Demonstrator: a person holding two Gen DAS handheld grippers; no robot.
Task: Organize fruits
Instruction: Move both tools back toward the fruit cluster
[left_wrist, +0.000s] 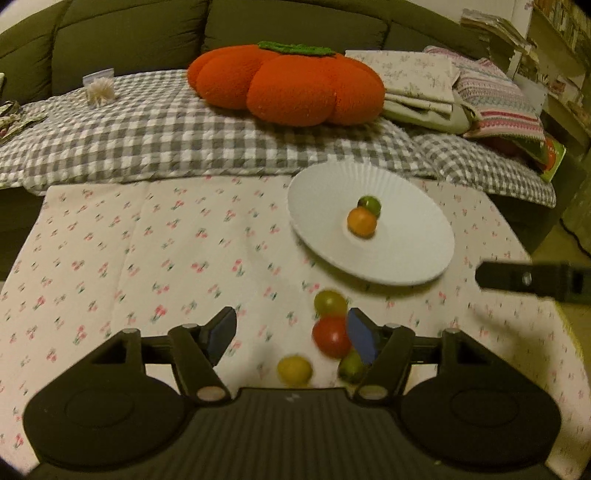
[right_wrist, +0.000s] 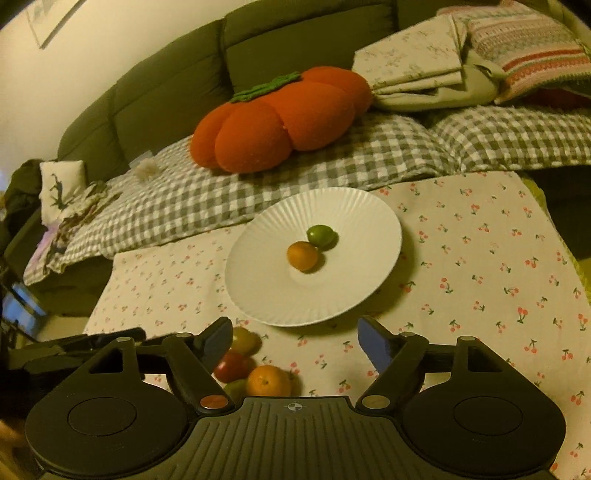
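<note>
A white ribbed plate (left_wrist: 406, 258) (right_wrist: 266, 295) on the cherry-print cloth holds an orange fruit (left_wrist: 362, 222) (right_wrist: 303, 256) and a green fruit (left_wrist: 370, 204) (right_wrist: 322, 236). In front of it lies a loose cluster: a yellow-green fruit (left_wrist: 330, 302) (right_wrist: 245, 339), a red fruit (left_wrist: 331, 336) (right_wrist: 233, 366), a yellow fruit (left_wrist: 294, 370), a green fruit (left_wrist: 351, 366) (right_wrist: 235, 387) and an orange fruit (right_wrist: 268, 381). My left gripper (left_wrist: 291, 330) is open and empty above the cluster, its right finger beside the red fruit. My right gripper (right_wrist: 295, 341) is open and empty, just right of the cluster.
The cherry-print cloth (left_wrist: 147, 258) (right_wrist: 480, 277) covers the table. Behind it a checked blanket (left_wrist: 147, 136) carries an orange pumpkin cushion (left_wrist: 288, 85) (right_wrist: 277, 129) and folded linens (left_wrist: 417, 81). The right gripper's body (left_wrist: 535, 282) shows at the right edge.
</note>
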